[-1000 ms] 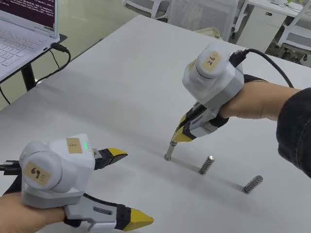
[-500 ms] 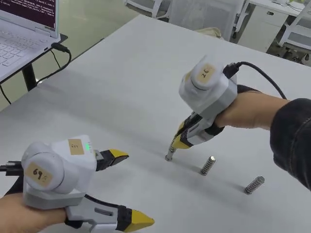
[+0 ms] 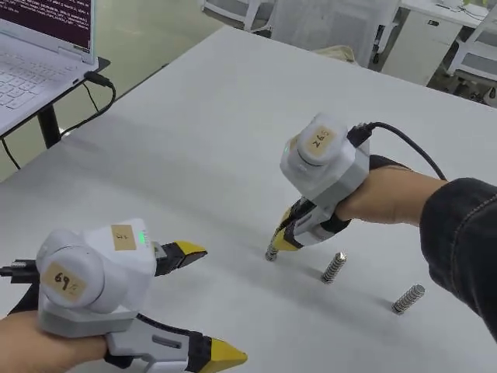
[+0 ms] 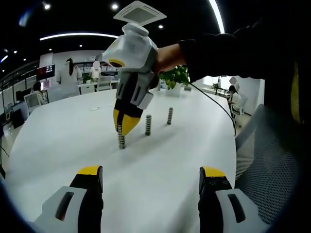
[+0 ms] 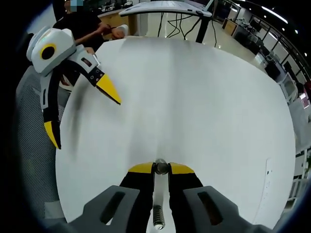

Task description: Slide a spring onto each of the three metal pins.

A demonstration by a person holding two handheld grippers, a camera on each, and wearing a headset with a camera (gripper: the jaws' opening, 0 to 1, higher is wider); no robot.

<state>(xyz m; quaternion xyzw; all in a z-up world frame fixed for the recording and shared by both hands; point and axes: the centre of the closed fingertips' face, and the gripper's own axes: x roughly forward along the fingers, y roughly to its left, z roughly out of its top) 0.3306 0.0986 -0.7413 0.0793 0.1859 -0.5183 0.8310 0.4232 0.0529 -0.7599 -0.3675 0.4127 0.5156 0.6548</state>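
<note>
White bench (image 3: pixel 194 116) is lying open on all sides. A laptop (image 3: pixel 39 54) is sitting off its left edge, well apart from the work. Your right tongs (image 3: pixel 281 242) are pointing steeply down, clamping the left pin (image 3: pixel 271 252), which is showing coils. Your left tongs (image 3: pixel 217 304) are hovering near you, jaws spread, holding nothing. The middle pin (image 3: pixel 334 266) and right pin (image 3: pixel 408 298) are standing sprung, near the right tongs.

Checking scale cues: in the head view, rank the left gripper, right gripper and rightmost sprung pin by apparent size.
1. left gripper, though nearness to the camera inflates it
2. right gripper
3. rightmost sprung pin
</note>
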